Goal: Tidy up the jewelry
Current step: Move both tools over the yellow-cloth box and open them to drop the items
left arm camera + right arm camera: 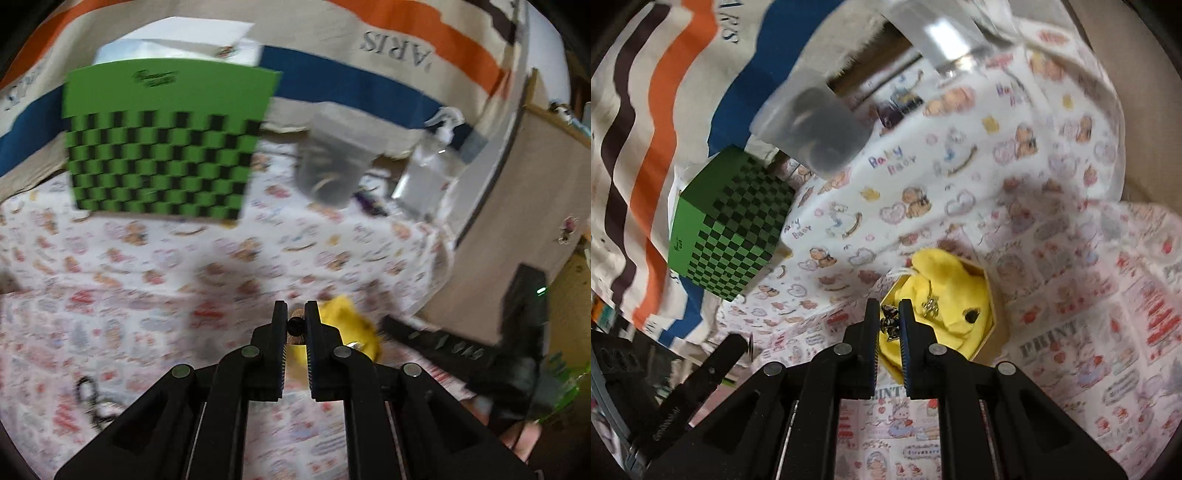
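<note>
My left gripper [296,314] is shut on a small earring with a black bead and a copper-coloured fringe [296,328], held above the printed tablecloth. Just beyond it lies the yellow cloth of the jewelry box [351,332]. My right gripper [889,312] is shut on a dark metal jewelry piece [889,323], right over the hexagonal box [991,295] lined with yellow cloth [945,288]. A silver charm [931,306] and a dark bead [971,315] lie on the yellow cloth. The other gripper [701,373] shows at the lower left of the right wrist view.
A green box with a black checker pattern [162,147] [731,229] stands at the back. A translucent plastic container [332,162] [820,122] and a clear spray bottle [432,162] stand behind. A cardboard wall [517,206] rises at the right. Black jewelry [88,398] lies lower left.
</note>
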Demonstrator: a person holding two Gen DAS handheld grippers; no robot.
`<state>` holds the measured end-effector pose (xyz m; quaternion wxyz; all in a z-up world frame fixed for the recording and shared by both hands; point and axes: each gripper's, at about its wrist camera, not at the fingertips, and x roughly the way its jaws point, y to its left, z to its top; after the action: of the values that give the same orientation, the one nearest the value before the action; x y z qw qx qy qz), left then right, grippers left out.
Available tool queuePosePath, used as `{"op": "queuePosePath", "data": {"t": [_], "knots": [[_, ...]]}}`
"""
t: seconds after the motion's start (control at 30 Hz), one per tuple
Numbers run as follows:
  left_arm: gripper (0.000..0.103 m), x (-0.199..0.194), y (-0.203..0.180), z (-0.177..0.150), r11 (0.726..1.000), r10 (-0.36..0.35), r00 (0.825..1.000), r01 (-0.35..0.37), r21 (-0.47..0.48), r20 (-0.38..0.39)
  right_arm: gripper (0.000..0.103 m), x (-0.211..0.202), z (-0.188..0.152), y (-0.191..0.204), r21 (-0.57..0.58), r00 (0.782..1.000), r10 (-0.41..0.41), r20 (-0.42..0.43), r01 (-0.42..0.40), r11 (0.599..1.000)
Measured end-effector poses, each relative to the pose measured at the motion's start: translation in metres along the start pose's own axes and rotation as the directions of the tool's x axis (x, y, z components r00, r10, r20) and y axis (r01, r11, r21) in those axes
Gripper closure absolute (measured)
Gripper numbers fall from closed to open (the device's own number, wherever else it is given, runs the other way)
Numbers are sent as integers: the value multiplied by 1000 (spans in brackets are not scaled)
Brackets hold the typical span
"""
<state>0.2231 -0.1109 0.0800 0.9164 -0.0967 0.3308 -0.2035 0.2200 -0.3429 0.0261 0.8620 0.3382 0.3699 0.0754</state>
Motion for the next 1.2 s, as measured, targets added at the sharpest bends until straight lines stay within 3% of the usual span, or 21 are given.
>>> {"op": "queuePosePath", "data": {"t": [0.1, 0.2, 0.37, 0.47, 0.7, 0.83, 0.93, 1.07, 1.13, 1.2], "knots": [[93, 11, -9, 1, 1000, -21, 1000, 21, -3, 14, 93, 1, 0, -3, -3, 999, -35, 14, 35, 999], [93, 26, -14, 0, 996, -88, 996, 87, -32, -8, 92, 4, 2, -9, 28, 1000, -7, -1, 7, 1000], [93, 35, -22, -9, 995, -101, 995, 101, 18, 12, 90, 0, 3, -15, 63, 1000, -2, 16, 1, 998], [93, 40, -22, -12, 992, -125, 992, 125, 20, 10, 79, -5, 3, -19, 83, 999, -5, 37, 2, 997], [89, 53, -21, -20, 984, -173, 985, 173, 33, -6, 68, -8, 6, -24, 108, 998, -25, 53, 19, 994], [75, 41, -26, -21, 991, -80, 996, 75, 106, 47, 66, -6, 2, -20, 107, 1000, 16, 24, -18, 994], [63, 20, -29, -19, 986, -14, 992, -8, 169, 128, 61, -10, 0, -9, 53, 998, -22, 52, 19, 998], [41, -16, -28, -22, 967, 98, 955, -158, 199, 281, 60, -11, -2, -5, 38, 999, -8, 51, 6, 999], [37, -36, -23, -26, 961, 117, 934, -192, 198, 338, 55, -14, -3, -2, 29, 998, -23, 64, 21, 999], [23, -57, -15, -32, 959, 134, 915, -217, 183, 382, 50, -18, -6, 4, 8, 994, -56, 93, 56, 998]]}}
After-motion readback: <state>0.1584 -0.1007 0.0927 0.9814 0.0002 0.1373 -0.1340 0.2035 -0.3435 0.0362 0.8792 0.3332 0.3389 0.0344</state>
